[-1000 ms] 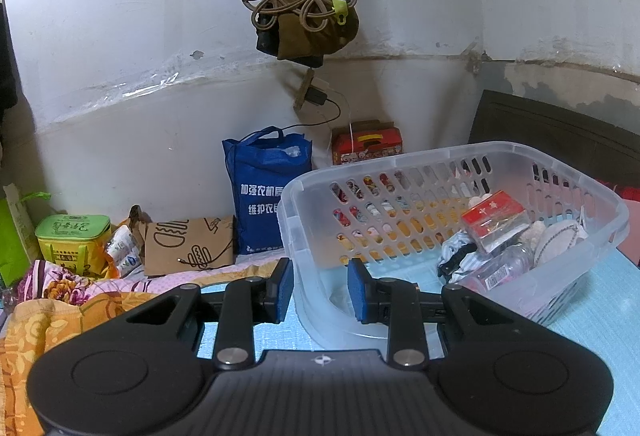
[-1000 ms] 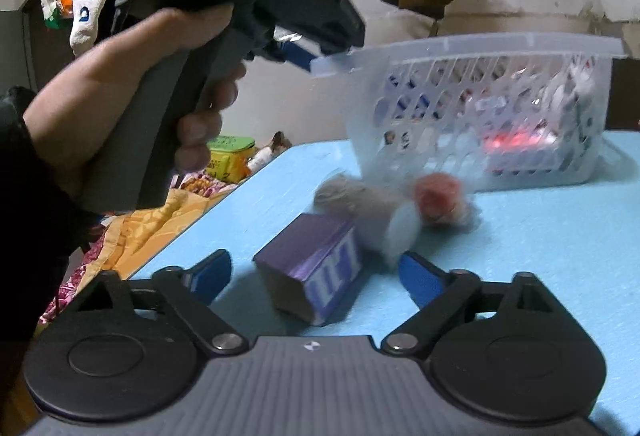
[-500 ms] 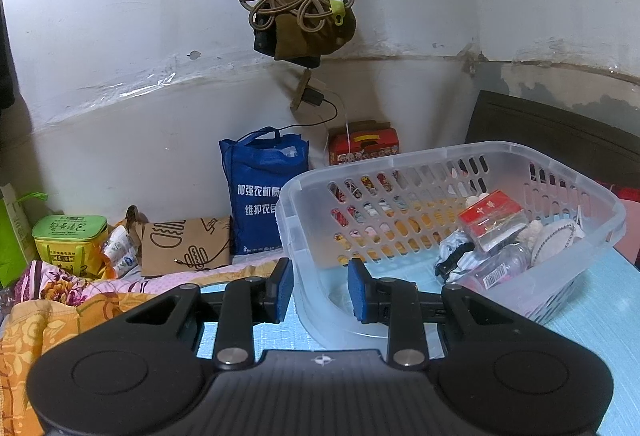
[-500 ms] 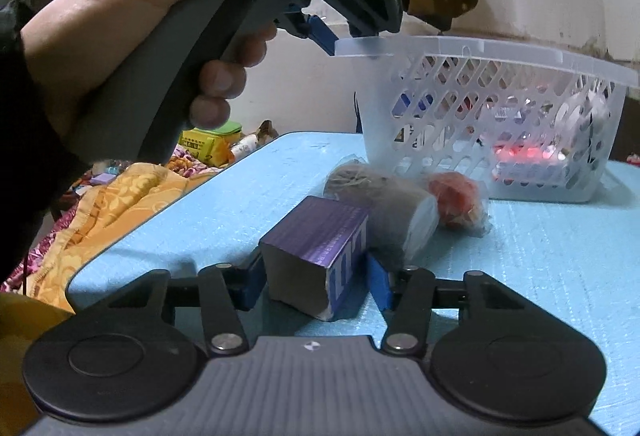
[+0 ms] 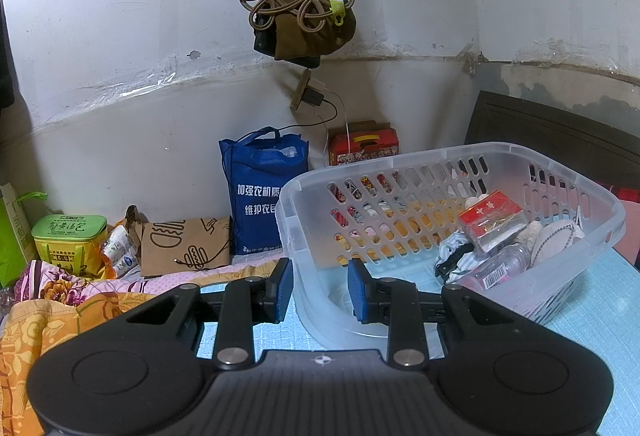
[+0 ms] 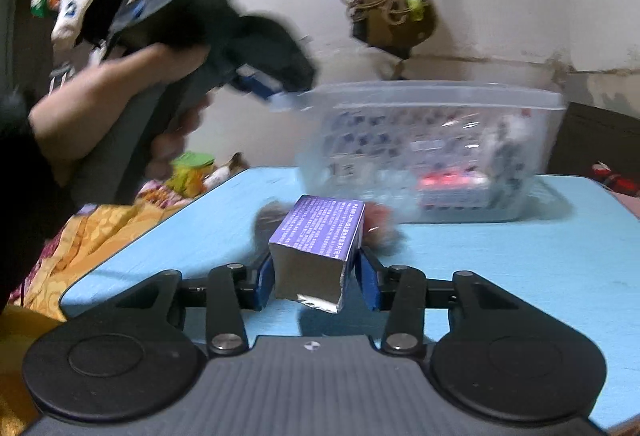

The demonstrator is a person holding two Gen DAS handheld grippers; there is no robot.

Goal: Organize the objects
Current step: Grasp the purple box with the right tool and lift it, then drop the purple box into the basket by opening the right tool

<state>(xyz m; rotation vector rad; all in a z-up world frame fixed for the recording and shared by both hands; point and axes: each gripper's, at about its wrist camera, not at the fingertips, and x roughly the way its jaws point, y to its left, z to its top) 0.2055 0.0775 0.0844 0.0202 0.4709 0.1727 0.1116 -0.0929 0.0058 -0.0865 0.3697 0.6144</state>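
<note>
The right tongs (image 6: 316, 282) clench the purple box (image 6: 318, 252), seemingly light, crushable card best pinched across its flat sides, while the left tongs (image 5: 320, 290) grip the basket (image 5: 452, 159) rim

Right wrist view motion-blurred; basket (image 6: 432, 155) contents unreadable smears; two items behind purple box (image 6: 320, 236), grey and reddish, mostly hidden, unidentifiable; left gripper (image 6: 276, 91) tips smeared against basket rim, grip state unclear.

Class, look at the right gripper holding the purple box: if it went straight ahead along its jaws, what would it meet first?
Probably the blurred bundles lying just behind the purple box held by the right gripper; beyond them stands the clear basket. Motion blur leaves depth uncertain.
</note>
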